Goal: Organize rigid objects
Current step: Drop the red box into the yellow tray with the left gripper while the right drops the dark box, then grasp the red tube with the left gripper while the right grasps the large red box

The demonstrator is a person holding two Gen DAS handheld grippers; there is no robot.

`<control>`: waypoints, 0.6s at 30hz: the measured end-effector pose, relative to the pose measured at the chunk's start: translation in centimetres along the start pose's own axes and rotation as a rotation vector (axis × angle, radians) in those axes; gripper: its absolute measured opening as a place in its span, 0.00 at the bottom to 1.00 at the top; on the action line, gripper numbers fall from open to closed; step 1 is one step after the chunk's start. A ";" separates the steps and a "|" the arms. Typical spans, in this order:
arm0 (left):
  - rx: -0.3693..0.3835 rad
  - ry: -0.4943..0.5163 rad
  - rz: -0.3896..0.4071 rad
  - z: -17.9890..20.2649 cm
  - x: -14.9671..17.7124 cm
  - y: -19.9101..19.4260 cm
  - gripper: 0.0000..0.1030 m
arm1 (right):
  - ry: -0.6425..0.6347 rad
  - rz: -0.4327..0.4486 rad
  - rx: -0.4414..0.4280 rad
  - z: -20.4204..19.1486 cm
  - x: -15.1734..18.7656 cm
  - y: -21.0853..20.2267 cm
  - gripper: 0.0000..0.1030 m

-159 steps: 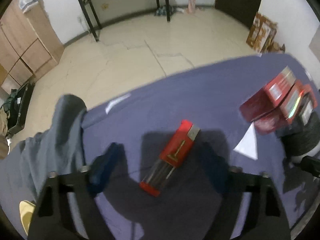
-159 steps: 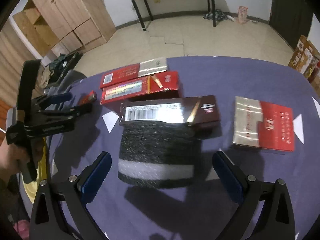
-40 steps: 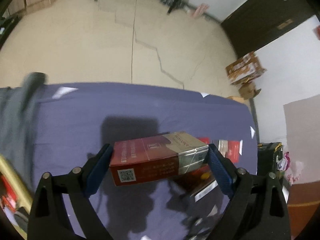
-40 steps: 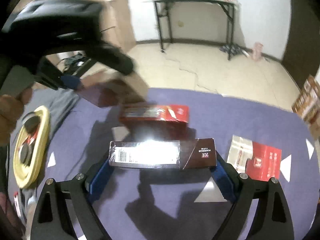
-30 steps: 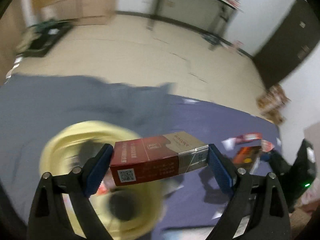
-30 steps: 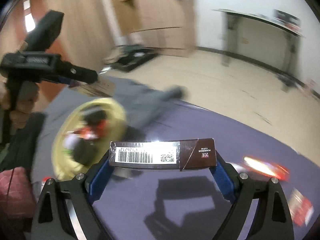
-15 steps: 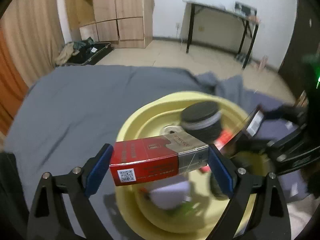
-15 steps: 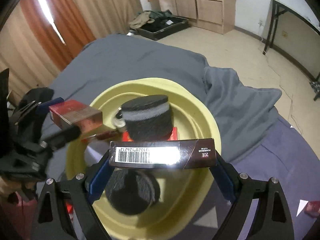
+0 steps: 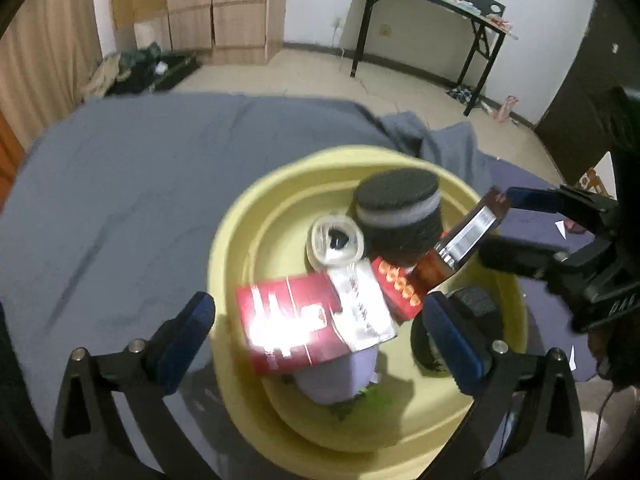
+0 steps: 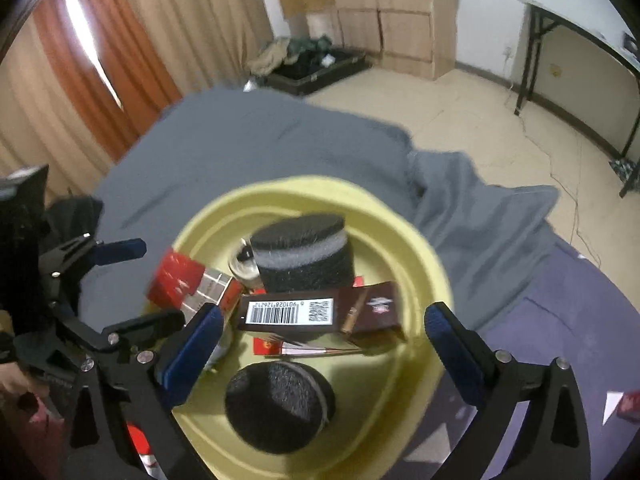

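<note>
A yellow round basin (image 9: 232,248) (image 10: 416,256) sits on grey bedding and holds the task's objects. My left gripper (image 9: 320,336) is open above it; a red-and-silver box (image 9: 312,326) lies loose between its fingers, tilted inside the basin. My right gripper (image 10: 320,340) is open too; a dark brown box with a barcode (image 10: 320,314) lies in the basin between its fingers, also seen in the left wrist view (image 9: 472,236). Two black foam cylinders (image 10: 304,252) (image 10: 280,404) and a white tape roll (image 9: 336,242) are in the basin too.
Grey bedding (image 9: 120,184) surrounds the basin, with purple cloth (image 10: 560,344) to its right. A small red box (image 10: 628,406) lies on the purple cloth. A black-legged desk (image 9: 432,12) and wooden cabinets (image 9: 224,4) stand across the floor.
Both grippers carried their boxes from the purple cloth over to the yellow basin. Both have opened since half a second ago, and the red box and the brown box now lie in the basin.
</note>
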State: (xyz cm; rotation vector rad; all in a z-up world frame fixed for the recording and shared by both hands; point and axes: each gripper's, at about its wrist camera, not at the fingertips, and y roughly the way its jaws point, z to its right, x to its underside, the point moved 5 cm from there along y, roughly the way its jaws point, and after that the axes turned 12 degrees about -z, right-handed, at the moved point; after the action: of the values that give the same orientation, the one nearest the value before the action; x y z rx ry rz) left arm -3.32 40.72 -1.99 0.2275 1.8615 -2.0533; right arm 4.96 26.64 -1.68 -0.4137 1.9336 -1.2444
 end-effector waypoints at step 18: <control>0.102 0.275 -0.022 33.3 -10.9 1.2 1.00 | 0.788 0.127 0.476 33.0 28.0 -18.0 1.00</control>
State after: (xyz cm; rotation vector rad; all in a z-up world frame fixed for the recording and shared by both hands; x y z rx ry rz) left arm 11.15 9.51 4.69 0.5427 1.9196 -2.2292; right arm 9.55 -19.86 -5.16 0.5150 2.1143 -1.8922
